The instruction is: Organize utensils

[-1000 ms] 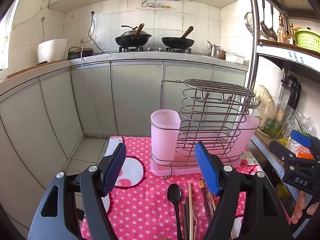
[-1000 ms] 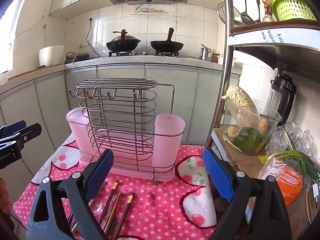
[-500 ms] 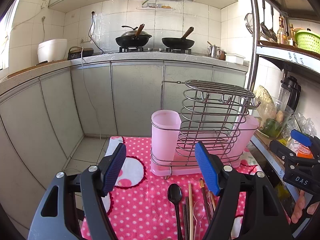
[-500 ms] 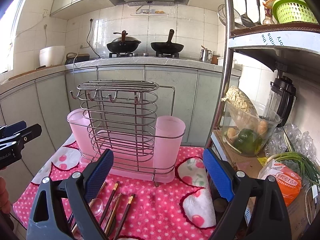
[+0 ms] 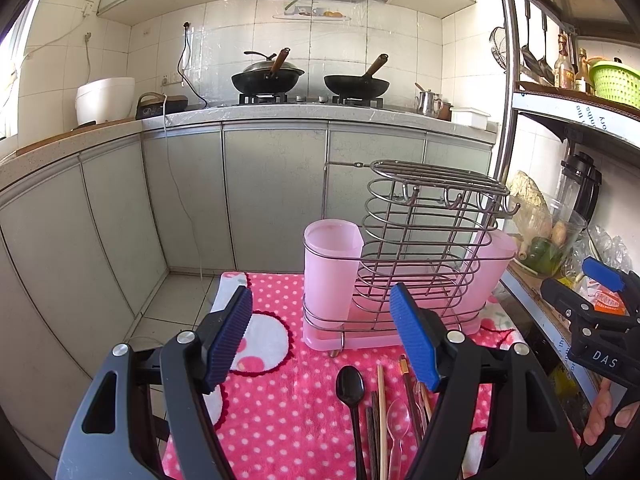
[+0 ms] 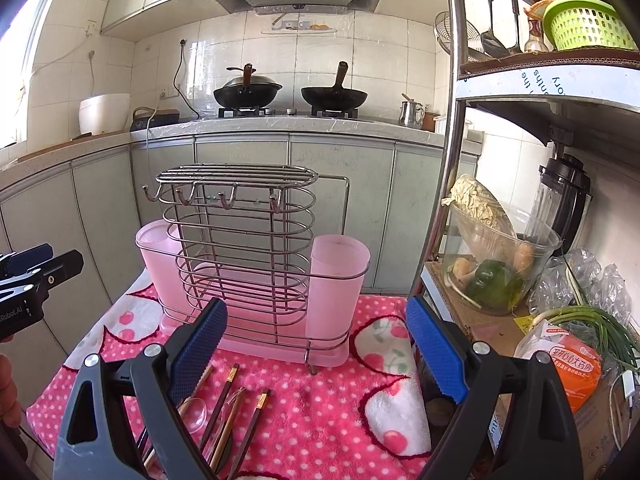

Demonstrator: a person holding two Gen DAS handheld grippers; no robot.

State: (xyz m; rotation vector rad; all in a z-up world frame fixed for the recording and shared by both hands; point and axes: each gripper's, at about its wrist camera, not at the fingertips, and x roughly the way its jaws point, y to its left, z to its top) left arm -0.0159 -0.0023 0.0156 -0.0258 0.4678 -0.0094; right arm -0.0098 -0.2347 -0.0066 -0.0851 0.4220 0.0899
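My left gripper (image 5: 320, 338) level, fingers spread, empty | my right gripper (image 6: 316, 350) level, spread, empty | both above utensils (image 5: 380, 412)

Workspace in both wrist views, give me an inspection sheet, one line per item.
Surface: pink polka-dot towel under everything.
Job's things: black spoon, clear spoon and chopsticks lie flat in front of the wire utensil rack; its pink cups look empty.
Clutter: glass bowl of vegetables, orange packet, spring onions on the side shelf.
Grippers: left hand-held gripper and right hand-held gripper open, holding nothing.
Cables: wall cord by the stove only.
Surroundings: two woks, rice cooker, blender.
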